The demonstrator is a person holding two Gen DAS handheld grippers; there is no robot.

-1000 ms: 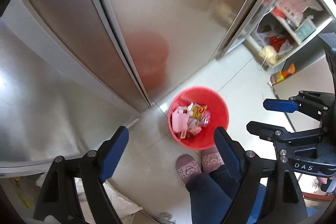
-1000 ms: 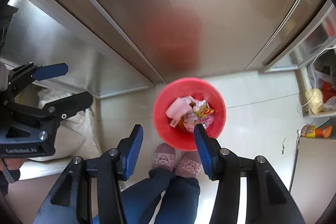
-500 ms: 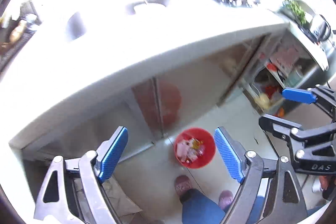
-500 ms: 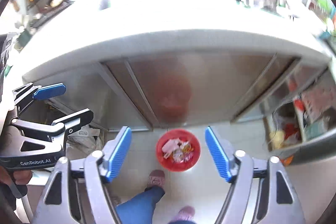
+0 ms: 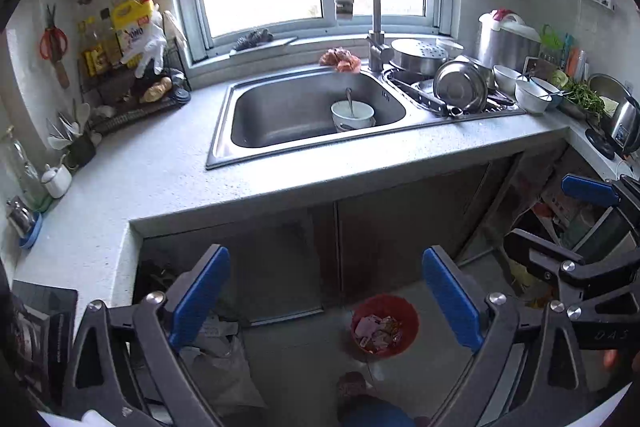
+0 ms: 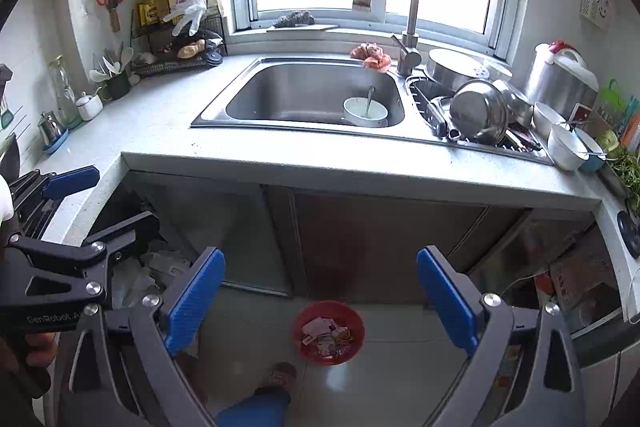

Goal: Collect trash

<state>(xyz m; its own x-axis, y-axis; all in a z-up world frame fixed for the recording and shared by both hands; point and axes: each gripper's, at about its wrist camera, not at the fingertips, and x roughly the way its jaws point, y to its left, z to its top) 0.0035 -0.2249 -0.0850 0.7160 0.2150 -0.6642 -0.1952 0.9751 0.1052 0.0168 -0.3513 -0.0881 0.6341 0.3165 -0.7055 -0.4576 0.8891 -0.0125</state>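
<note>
A red trash bin (image 5: 385,325) holding crumpled wrappers stands on the floor below the counter; it also shows in the right wrist view (image 6: 328,331). My left gripper (image 5: 326,301) is open and empty, high above the floor at counter level. My right gripper (image 6: 318,297) is open and empty too. Each gripper shows at the edge of the other's view: the right one (image 5: 560,223) and the left one (image 6: 92,199). An orange crumpled bit (image 5: 340,59) lies on the sink's back rim by the faucet, seen also in the right wrist view (image 6: 371,54).
A grey counter (image 6: 340,167) carries a steel sink (image 6: 280,99) with a white bowl (image 6: 365,111) and spoon. Pots and bowls (image 6: 480,115) crowd the drainer at right. A rack with bottles (image 6: 176,27) stands at the back left. Cabinet doors (image 6: 380,247) are below.
Both grippers have risen and tilted up from close above the bin to counter height. The bin now looks small and the sink and window have come into view. Both stayed open.
</note>
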